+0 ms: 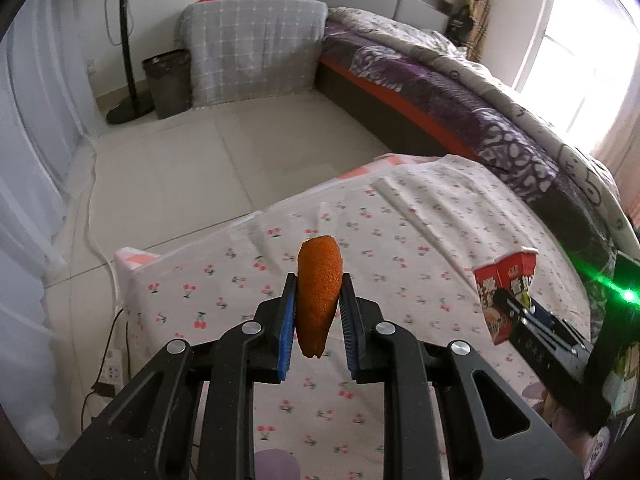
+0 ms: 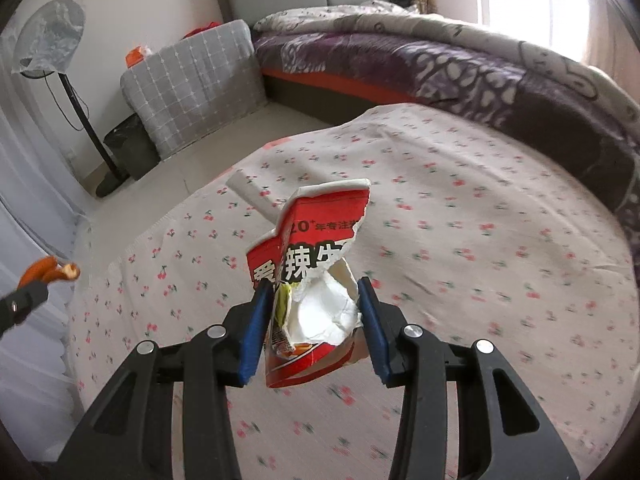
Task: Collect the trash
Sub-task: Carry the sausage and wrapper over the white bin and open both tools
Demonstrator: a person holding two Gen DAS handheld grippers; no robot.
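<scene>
Two grippers, each holding one piece of trash over the cherry cloth point(image 1: 400, 216).

The left gripper point(image 1: 319, 300) pinches one orange peel point(image 1: 319, 296) at frame center. The right gripper point(image 2: 316, 312) squeezes one torn red box point(image 2: 316, 280). Far off, upper left, stand one black bin point(image 1: 167, 82) and one fan point(image 1: 128, 40).

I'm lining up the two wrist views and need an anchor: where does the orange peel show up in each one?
Left wrist view: the orange peel stands centre frame, pinched between the left gripper's blue pads, above the cherry-print cloth.
Right wrist view: the orange peel sits at the far left edge, sticking out of the left gripper.
Shared landmark: the black trash bin beside the fan stand.
</scene>
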